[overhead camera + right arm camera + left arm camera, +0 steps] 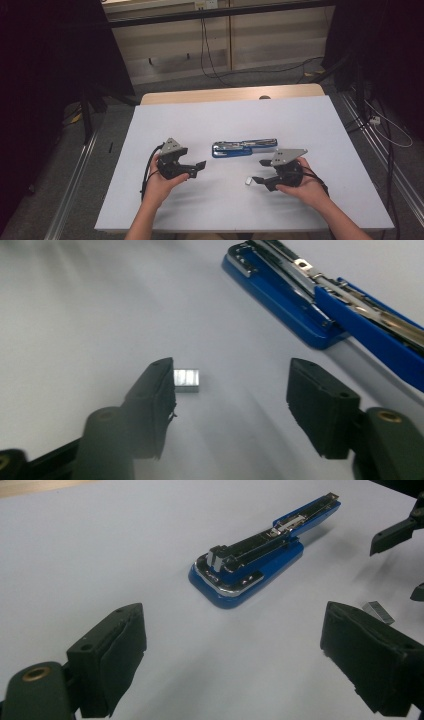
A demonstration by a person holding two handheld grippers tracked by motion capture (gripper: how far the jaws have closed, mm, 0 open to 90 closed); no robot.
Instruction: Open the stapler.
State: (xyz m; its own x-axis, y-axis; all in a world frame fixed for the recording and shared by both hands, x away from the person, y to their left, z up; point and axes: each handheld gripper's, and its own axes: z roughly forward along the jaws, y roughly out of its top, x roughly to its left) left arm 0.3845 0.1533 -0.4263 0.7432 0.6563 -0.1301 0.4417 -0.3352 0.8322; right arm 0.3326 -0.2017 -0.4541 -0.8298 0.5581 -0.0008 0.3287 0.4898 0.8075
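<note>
High view: white table [200, 125] takes up the middle of the frame, two forearms entering from the bottom edge. Blue stapler [244, 148] lies at centre, swung open, its long axis running left to right, metal magazine showing along the top. Left gripper [197, 167] sits left of centre, held in the left hand [161, 182], jaws pointing right toward the stapler, spread apart and holding nothing. Right gripper [261, 182] sits lower right of centre in the right hand [305, 187], jaws pointing left, also spread. A small staple strip [248, 182] lies on the table just left of the right gripper's tips and below the stapler, near it but apart. Left gripper view: stapler [250, 562] in the upper middle, rounded blue base end nearest, top arm angled off toward the upper right; the two black jaws stand wide at lower left and lower right, bare table between. Staple strip [378, 612] at right edge, partly behind the right-hand jaw; tips of the other gripper at the far upper right. Right gripper view: stapler [325, 300] crosses the upper right. Staple strip [186, 380] lies left of centre, flat on the table, right beside the inner face of the left-hand jaw; whether it touches that jaw I cannot tell. The other jaw stands well apart from it. Nothing pinched. Dark floor and cables at top of the high view.
</note>
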